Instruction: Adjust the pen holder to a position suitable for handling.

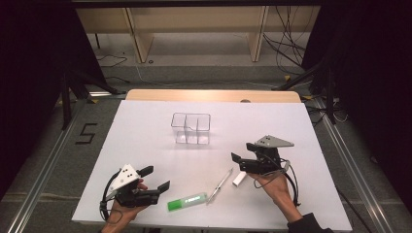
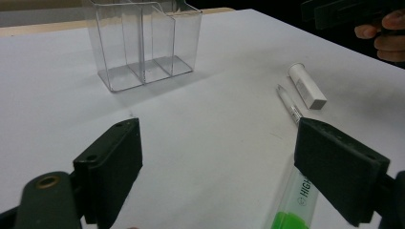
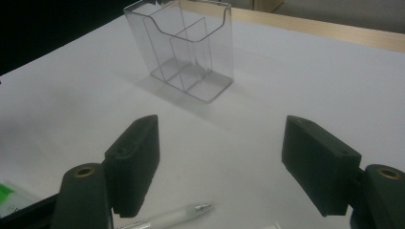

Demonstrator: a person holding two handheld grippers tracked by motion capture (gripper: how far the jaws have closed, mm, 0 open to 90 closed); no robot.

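Note:
A clear plastic organizer (image 1: 191, 128) with several compartments stands empty mid-table, also seen in the left gripper view (image 2: 143, 43) and the right gripper view (image 3: 184, 47). Near the front edge lie a green highlighter (image 1: 187, 201) (image 2: 291, 205), a clear pen (image 1: 219, 185) (image 2: 289, 102) (image 3: 167, 218) and a small white tube (image 1: 239, 178) (image 2: 308, 86). My left gripper (image 1: 156, 177) (image 2: 217, 143) is open just left of the highlighter, holding nothing. My right gripper (image 1: 243, 151) (image 3: 219, 143) is open above the pen's tip and the white tube, with nothing between its jaws.
A white sheet (image 1: 145, 145) covers the table, with a wooden strip (image 1: 214, 94) along the far edge. Beyond stand wooden shelf legs (image 1: 141, 39) and floor cables (image 1: 286, 43). A black "5" (image 1: 86, 133) marks the floor at left.

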